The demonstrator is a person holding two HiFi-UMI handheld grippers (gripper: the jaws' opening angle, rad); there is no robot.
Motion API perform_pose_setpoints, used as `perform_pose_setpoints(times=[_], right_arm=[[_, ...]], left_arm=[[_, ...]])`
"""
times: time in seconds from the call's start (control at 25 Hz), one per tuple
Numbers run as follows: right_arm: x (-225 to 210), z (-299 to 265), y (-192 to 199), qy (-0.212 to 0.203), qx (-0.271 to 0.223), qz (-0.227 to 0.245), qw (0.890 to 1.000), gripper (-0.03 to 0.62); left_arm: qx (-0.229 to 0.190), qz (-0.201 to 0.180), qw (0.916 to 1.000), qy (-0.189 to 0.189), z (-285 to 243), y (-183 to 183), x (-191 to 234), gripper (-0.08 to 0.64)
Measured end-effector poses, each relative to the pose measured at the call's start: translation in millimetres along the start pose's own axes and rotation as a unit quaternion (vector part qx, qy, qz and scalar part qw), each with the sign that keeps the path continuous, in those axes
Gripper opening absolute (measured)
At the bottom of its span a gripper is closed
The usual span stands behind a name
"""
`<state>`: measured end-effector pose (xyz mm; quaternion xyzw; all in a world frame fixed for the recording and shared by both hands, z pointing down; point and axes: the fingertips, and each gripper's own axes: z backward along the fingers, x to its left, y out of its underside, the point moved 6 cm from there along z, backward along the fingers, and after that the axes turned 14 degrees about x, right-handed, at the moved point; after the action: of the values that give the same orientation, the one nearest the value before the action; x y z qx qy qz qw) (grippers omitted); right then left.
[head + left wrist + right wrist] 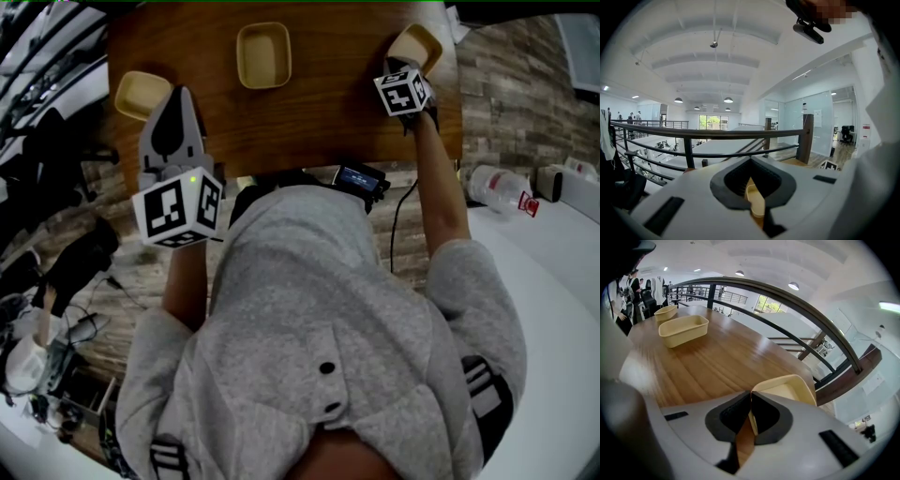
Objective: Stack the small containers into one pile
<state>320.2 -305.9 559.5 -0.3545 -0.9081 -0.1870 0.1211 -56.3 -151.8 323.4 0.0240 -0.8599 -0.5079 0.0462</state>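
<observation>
Head view: wooden table (328,122) across the top of frame, with 3 beige containers, none stacked and all well apart.
- left container (137,94): upper left, near the table's left edge
- middle container (263,56): top centre, standing alone, open side up
- right container (419,42): upper right, near the far corner

Left gripper (174,97): upper left, tip at the left container's right-hand rim. Its marker cube (178,208) is lower down, over the table's near edge. In the left gripper view the jaws are pressed together with a thin beige wall of that container pinched between them, seen edge-on in the gap at lower centre. That view looks nearly level, over a dark railing (717,133) and a white ceiling. Cannot tell whether this container sits flat on the wood or is tipped.

Right gripper (397,67): upper right, tip at the near rim of the right container. In the right gripper view the jaws are closed on that container's near wall. The rim runs straight into the pinch at centre, and the open tub shows just beyond, right of centre. Bare wood shows below the jaws. The middle container is at upper left of that view, with the left container farther back beyond it.

Person in a grey top (328,356) fills the lower half of the head view, both arms reaching up to the table.
</observation>
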Motion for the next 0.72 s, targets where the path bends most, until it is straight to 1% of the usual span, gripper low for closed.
perform_pose_setpoints(times=[0.16,0.4,0.72], right_arm=[[0.7,3.9,-0.9,0.007,-0.001,0.006,1.0,0.026],[8.8,12.5,-11.2,0.006,-0.006,0.017,1.0,0.026],[30.8,41.4,-22.1,0.015,-0.014,0.023,1.0,0.026]], left_arm=[[-0.003,-0.001,1.0,0.006,-0.7,-0.1,0.4,0.011],[-0.004,0.003,0.9999,0.015,-0.4,1.5,6.2,0.011],[-0.008,0.009,0.9997,0.021,19.4,6.0,29.0,0.011]])
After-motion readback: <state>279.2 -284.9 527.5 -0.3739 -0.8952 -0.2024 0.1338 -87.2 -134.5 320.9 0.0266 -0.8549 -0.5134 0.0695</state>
